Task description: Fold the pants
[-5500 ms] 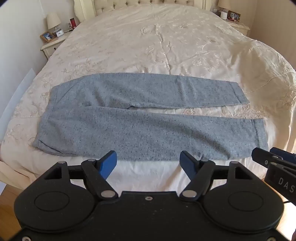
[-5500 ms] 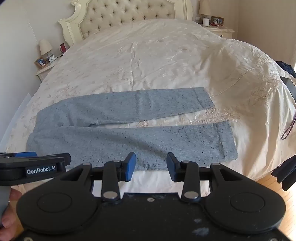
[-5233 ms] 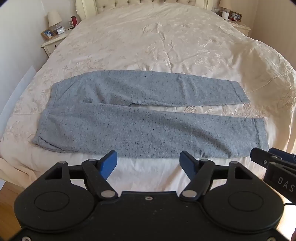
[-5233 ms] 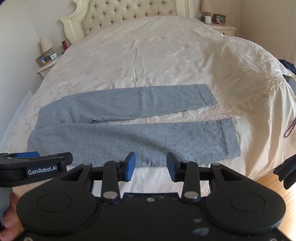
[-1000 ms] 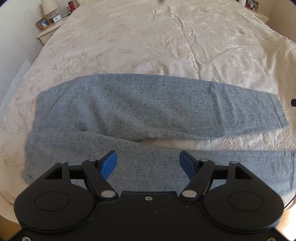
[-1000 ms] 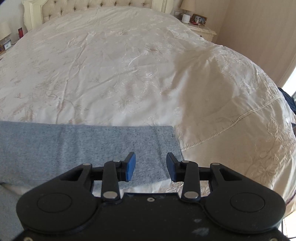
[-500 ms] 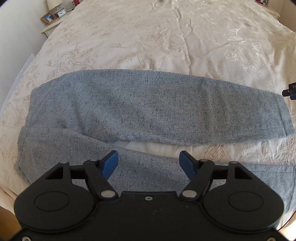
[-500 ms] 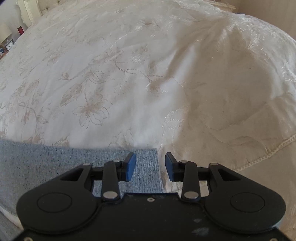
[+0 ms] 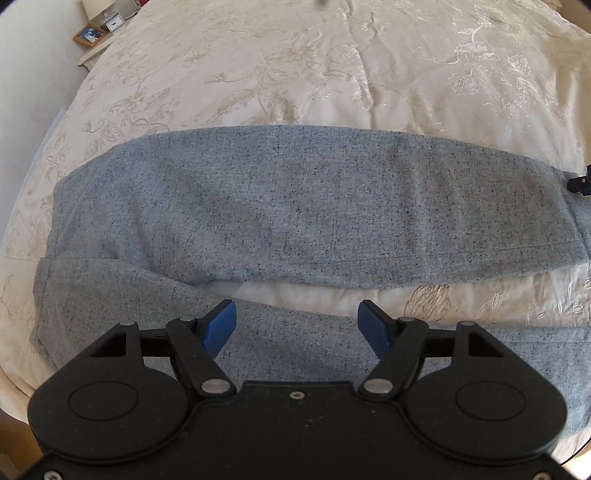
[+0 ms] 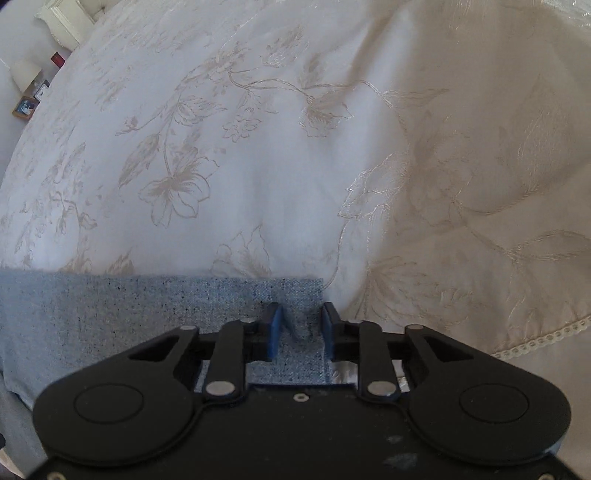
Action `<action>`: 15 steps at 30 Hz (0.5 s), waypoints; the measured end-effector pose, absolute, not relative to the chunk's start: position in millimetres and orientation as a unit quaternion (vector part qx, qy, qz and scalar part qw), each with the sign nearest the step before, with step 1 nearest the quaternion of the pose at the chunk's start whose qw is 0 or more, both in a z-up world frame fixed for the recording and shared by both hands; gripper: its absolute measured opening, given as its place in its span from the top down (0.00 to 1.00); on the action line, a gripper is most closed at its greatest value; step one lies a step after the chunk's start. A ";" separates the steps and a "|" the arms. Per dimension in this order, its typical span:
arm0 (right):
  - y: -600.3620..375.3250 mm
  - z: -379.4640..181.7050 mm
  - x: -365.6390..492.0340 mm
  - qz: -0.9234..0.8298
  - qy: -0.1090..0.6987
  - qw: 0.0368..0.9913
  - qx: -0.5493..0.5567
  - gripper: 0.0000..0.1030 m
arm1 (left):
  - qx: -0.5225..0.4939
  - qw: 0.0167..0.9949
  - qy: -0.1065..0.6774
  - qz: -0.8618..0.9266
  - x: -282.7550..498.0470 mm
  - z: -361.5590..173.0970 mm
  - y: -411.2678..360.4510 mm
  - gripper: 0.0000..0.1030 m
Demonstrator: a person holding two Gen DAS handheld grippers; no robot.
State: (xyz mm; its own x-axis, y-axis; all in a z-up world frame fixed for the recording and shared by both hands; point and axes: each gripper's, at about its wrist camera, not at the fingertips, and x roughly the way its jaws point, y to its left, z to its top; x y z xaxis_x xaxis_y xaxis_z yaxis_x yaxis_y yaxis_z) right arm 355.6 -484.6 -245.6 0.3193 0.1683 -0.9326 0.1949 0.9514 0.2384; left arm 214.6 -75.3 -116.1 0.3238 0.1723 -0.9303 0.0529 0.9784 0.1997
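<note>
Grey speckled pants point(image 9: 295, 206) lie flat across the cream bedspread, waist to the left and both legs running right. My left gripper point(image 9: 297, 325) hovers open over the near leg, close to the crotch, with nothing between its blue pads. My right gripper point(image 10: 300, 325) sits on the far leg's cuff corner point(image 10: 295, 295). Its jaws are closing, and the grey cloth is bunched into a ridge between the pads. A black tip of the right gripper point(image 9: 581, 182) shows at the far leg's cuff in the left wrist view.
The embroidered cream bedspread point(image 10: 258, 147) stretches far beyond the pants. A nightstand with a framed photo point(image 9: 88, 35) and a clock stands at the bed's far left corner. The bed's near edge lies just below the near leg.
Both grippers have come down closer to the pants. The right gripper's jaws have narrowed from wide apart onto the far leg's cuff corner, and the cloth now bunches between them.
</note>
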 end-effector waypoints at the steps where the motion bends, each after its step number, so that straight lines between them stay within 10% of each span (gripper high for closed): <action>1: -483.7 -244.1 354.7 -0.008 0.582 0.799 0.153 0.88 | 0.099 0.808 0.580 0.035 216.2 -116.9 -77.1 0.28; 15: -448.6 -188.2 377.8 -0.071 0.494 0.863 -0.078 1.00 | 0.110 0.821 0.559 0.030 234.2 -128.7 -90.5 0.28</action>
